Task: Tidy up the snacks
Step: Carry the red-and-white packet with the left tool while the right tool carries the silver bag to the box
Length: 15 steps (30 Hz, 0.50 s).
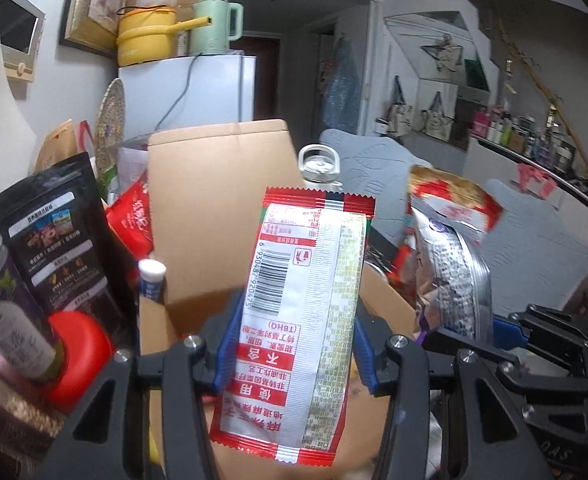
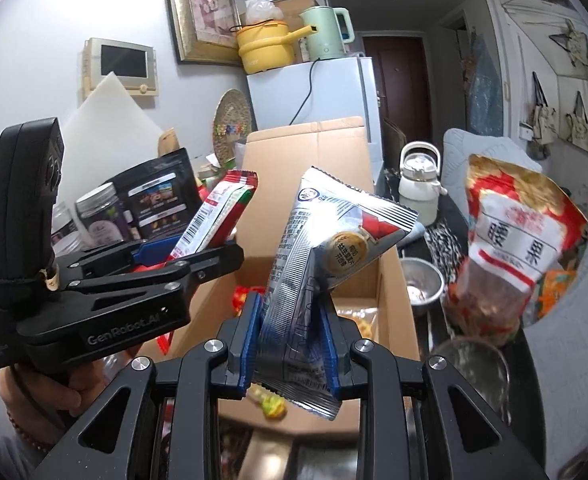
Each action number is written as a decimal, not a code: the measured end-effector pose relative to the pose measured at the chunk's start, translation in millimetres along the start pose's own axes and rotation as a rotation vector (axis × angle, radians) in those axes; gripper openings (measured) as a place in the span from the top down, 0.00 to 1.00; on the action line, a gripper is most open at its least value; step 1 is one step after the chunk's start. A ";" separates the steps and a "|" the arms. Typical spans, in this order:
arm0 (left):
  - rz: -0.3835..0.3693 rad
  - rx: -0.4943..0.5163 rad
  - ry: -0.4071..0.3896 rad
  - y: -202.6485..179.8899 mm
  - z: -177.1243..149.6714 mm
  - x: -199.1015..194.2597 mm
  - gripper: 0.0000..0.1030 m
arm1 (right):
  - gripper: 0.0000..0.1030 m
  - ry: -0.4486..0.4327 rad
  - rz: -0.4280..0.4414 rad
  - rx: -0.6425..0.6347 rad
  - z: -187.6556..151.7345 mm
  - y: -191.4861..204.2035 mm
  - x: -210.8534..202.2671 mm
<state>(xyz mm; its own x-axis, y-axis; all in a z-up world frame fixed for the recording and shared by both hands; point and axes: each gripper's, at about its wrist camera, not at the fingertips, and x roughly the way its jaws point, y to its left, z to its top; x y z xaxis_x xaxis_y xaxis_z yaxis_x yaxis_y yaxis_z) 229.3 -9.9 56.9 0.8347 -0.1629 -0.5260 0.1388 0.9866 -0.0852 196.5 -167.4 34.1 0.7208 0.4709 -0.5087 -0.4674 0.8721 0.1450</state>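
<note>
Table [image 2: 434, 332]: a dark top. Only a thin strip shows, to the right of the box. Things hide the rest.
Box [image 2: 394, 292]: a big brown cardboard box in the middle, open, with its back flap standing up.
Bowl [image 2: 424, 286]: a shiny metal bowl just beside the box on the right.
Jug [image 2: 418, 188]: a white jug with a handle on top, behind the bowl.
Snack bag [image 2: 510, 248]: a red and white bag standing up on the far right.
Glass [image 2: 474, 368]: a see-through round one in front of the snack bag.
Jars [image 2: 101, 216]: jars with silver lids, left of the box.
Black pouch [image 2: 157, 196]: it stands behind the jars.
Red lid [image 1: 75, 356]: it is low down beside the jars.
</note>
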 end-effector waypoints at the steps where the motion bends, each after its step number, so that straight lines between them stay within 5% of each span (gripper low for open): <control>1: 0.011 -0.005 0.001 2.2 2.4 5.4 0.53 | 0.74 0.002 0.000 -0.002 1.6 -1.3 4.3; 15: 0.148 -0.040 0.125 29.4 9.3 73.0 0.53 | 0.73 0.098 0.014 -0.031 21.6 -16.2 72.6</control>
<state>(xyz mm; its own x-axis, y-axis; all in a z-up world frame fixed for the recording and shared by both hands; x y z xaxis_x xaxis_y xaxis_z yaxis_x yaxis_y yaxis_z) 299.2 7.1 23.9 0.7712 -0.0167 -0.6363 -0.0042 0.9995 -0.0312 267.4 -144.5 13.2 0.6615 0.4664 -0.5873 -0.4936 0.8604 0.1272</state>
